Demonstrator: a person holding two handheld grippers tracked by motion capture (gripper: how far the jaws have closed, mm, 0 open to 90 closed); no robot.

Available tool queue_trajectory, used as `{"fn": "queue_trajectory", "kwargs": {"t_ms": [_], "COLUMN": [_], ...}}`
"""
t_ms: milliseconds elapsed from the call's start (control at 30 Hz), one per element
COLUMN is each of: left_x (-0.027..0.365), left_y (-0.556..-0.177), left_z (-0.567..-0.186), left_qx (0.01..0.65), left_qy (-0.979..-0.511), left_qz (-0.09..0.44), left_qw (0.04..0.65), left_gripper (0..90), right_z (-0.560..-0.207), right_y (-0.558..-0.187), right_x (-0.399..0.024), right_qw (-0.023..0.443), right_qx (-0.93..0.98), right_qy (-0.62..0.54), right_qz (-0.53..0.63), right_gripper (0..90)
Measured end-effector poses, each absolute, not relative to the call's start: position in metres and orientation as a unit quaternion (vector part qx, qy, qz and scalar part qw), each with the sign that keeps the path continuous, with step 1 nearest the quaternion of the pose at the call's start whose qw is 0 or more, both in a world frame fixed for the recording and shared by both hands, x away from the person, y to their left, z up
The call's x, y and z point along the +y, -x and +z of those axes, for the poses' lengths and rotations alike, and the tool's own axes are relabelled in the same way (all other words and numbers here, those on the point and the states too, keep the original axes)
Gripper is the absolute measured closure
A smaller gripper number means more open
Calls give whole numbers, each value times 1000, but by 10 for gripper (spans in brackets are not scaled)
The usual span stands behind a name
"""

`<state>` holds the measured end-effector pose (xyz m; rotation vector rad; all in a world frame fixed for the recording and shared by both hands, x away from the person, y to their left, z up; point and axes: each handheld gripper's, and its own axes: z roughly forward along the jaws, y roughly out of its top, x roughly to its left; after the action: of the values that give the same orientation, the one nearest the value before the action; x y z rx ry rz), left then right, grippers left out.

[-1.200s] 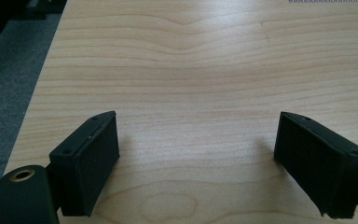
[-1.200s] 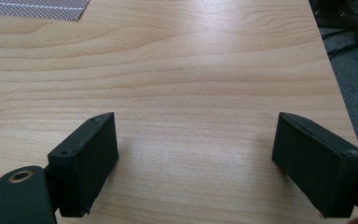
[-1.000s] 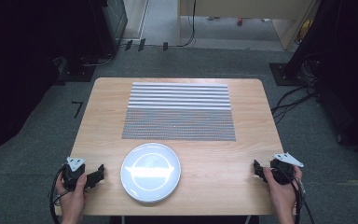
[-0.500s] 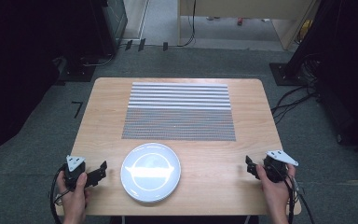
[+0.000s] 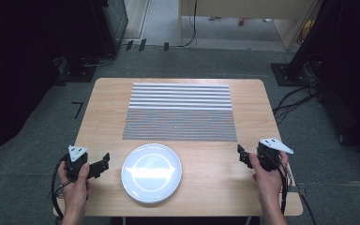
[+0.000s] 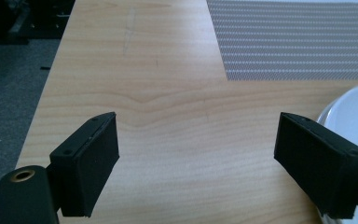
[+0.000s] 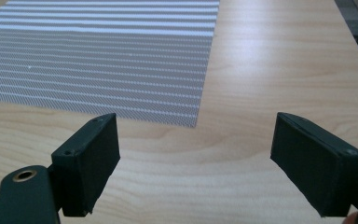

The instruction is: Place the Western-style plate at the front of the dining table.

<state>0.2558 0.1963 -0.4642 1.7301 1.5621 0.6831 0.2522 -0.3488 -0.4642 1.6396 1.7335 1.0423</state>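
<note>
A round white ceramic plate [image 5: 151,172] lies flat near the front edge of the light wooden table [image 5: 103,108], roughly midway between the two hands. The plate holds nothing; its surface carries only a bright reflection. In the left gripper view, the plate's rim [image 6: 354,109] sits at the right edge, just behind the right-hand jaw.

A rectangular grey-and-white striped woven placemat [image 5: 180,111] lies flat on the table behind the plate. The plate's far rim lies just in front of the placemat's near edge; whether the two touch cannot be told. The placemat's near band is a fine grey mesh; its far band has broad white stripes.

The left gripper [image 5: 104,164] is held left of the plate, close to its rim but apart from it. Its jaws are spread wide with nothing between them. The right gripper [image 5: 240,155] is held right of the plate, well apart from it, jaws likewise spread and holding nothing.

Bare tabletop lies between each gripper and the plate. Black cables [image 5: 295,101] lie on the grey carpeted floor [image 5: 51,112] beside the table.
</note>
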Motion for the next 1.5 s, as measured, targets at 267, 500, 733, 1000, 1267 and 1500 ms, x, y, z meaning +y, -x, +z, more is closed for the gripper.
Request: {"fn": "queue_trajectory", "kwargs": {"t_ms": [267,500,733,1000,1267,1500], "left_x": [189,189,185,174,169,165], "left_y": [-266,-262,-257,-248,-248,-248], "left_z": [-460,-465,-466,-463,-461,-459], "left_qx": [606,605,603,587,582,584], "left_qy": [-659,-663,-664,-676,-679,-682], "left_qz": [259,255,252,246,213,182], "left_qw": [362,360,363,372,393,401], "left_gripper": [137,137,135,131,104,141], "right_z": [-444,-439,-441,-444,-448,-455], "right_y": [-268,-275,-273,-268,-264,-260], "right_x": [-328,-308,-295,-266,-244,-221], "right_qw": [269,257,237,213,203,202], "right_qx": [644,659,676,695,694,707], "right_qy": [-591,-569,-552,-528,-518,-501], "right_qz": [403,419,427,438,458,456], "right_gripper": [150,150,150,163,221,246]}}
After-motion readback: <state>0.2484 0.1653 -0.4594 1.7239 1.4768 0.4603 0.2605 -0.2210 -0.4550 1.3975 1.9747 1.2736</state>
